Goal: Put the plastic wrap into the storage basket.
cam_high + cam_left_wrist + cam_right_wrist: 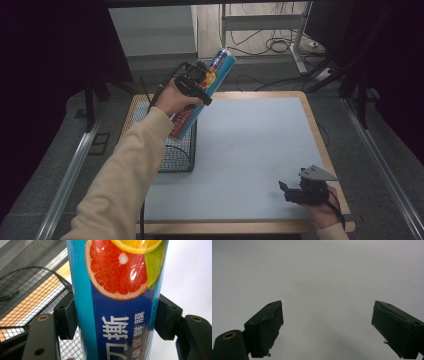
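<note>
Blue wrap tube [117, 302] clamped between left tongs [116, 317]

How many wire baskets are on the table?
1. The black wire basket sits at the table's left edge, under the blue fruit-printed roll that the left tool grips. Nothing seems hidden behind it.

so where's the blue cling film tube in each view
High view: blue cling film tube upper left of centre, tilted, clamped by the left hand-held gripper above the wire basket.
Left gripper view: tube centre, between the jaws.
Right gripper view: not in it.
Shared landmark: wire basket.
</note>
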